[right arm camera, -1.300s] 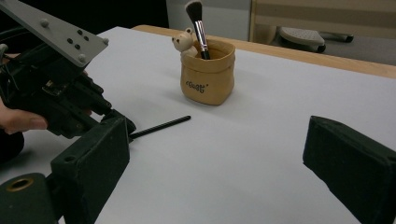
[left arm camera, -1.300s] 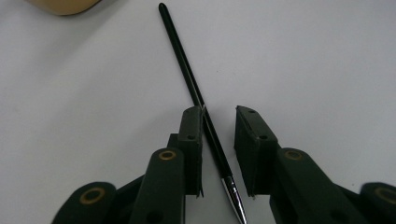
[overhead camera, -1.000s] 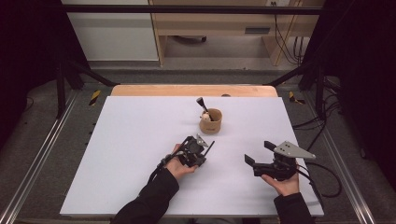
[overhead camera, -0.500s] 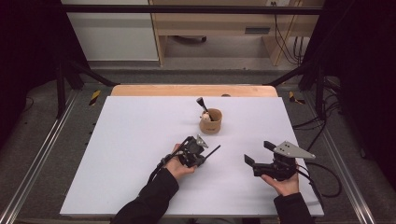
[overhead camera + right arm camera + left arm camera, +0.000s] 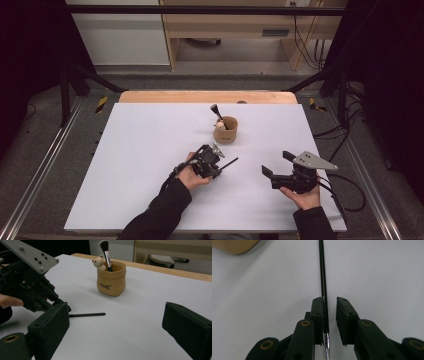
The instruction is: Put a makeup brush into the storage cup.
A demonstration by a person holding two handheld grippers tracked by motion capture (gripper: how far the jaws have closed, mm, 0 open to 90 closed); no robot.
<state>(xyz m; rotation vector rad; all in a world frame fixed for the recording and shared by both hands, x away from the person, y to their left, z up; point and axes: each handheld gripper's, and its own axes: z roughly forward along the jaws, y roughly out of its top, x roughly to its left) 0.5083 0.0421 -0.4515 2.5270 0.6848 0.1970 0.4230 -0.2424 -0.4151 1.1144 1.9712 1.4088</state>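
Left hand-held gripper (image 5: 220,167) | low, level | jaws just opening | pen (image 5: 323,290) between

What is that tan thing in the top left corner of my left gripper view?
Observer: A tan fabric cup, standing upright, with a makeup brush and a small bear figure in it.
Operator: And the right gripper, is it carrying anything?
Observer: No. The right gripper is wide open with nothing between its jaws, held near the right edge of the white table.
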